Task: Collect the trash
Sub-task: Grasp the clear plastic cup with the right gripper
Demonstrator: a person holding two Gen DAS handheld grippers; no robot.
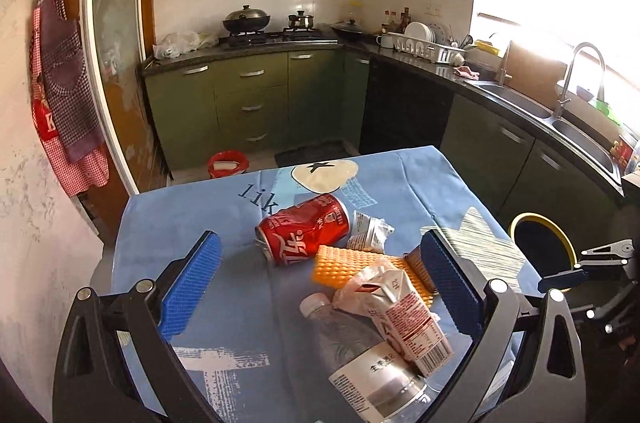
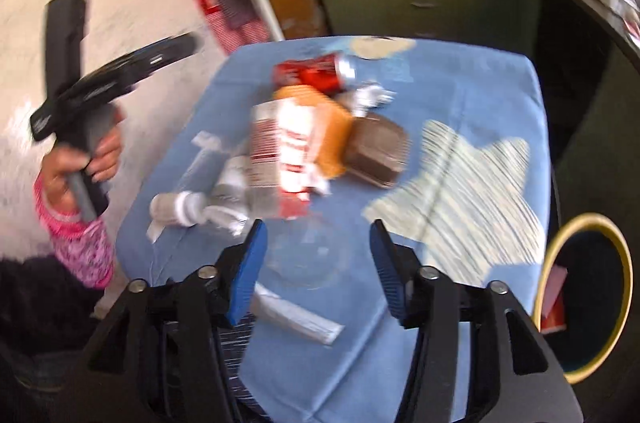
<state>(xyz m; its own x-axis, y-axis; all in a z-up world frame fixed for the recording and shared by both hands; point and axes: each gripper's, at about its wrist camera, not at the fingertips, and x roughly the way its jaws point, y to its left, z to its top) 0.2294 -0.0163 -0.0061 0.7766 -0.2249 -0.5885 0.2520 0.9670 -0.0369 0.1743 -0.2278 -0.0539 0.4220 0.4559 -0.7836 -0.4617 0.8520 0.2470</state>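
Kitchen, blue-clothed surface [image 1: 192, 223]. Your left tool [image 1: 320, 287] wide open, empty; right tool [image 2: 316, 263] half-open, empty. Milk carton [image 1: 404, 319] nearest left tool, long axis toward you; bin [image 2: 584, 291] on your right.

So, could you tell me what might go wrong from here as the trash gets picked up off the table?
1. The red can lies on its side, so a nudge might roll it across the table.
2. The carton rests on the plastic bottle; grabbing either could drag the other.
3. The bin stands beside the table's edge, so a poorly aimed drop may land on the floor.
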